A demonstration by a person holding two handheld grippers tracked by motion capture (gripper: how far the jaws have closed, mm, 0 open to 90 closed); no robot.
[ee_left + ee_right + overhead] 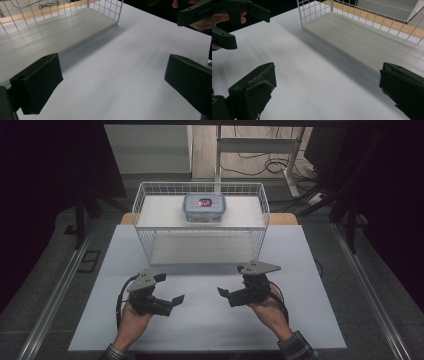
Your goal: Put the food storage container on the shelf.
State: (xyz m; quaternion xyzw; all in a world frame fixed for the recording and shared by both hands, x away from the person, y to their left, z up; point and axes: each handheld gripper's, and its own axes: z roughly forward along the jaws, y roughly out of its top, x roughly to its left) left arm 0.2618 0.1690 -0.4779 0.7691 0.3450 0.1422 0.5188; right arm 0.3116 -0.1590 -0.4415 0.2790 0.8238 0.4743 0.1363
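A white wire basket [200, 222] stands at the far middle of the desk [300, 320], and a box [204, 207] with a clear lid and blue rim sits inside it, on the raised white board [160, 212] near the basket's back wall. Something pink and dark shows through the lid, too small to make out.

Both grippers are held low over the near half of the desk, well apart from the basket and from each other. The left gripper [167, 290] sits in the person's left hand [131, 317], its jaws pointing toward the middle of the desk and spread wide — nothing lies between them. In the left gripper view, the left gripper [112, 82] shows its two black jaws at either edge with bare white desk between, the basket's near corner up ahead, and the other gripper at the top right.

The right gripper [231, 284] rests in the right hand [267, 307], a checked sleeve [297, 347] at the wrist. Its jaws point inward toward the left one and also gape wide, empty. In the right gripper view, the right gripper [327, 85] frames bare desk — the basket's wire wall and white floor lie beyond on the right, and the left gripper shows at the top left corner.
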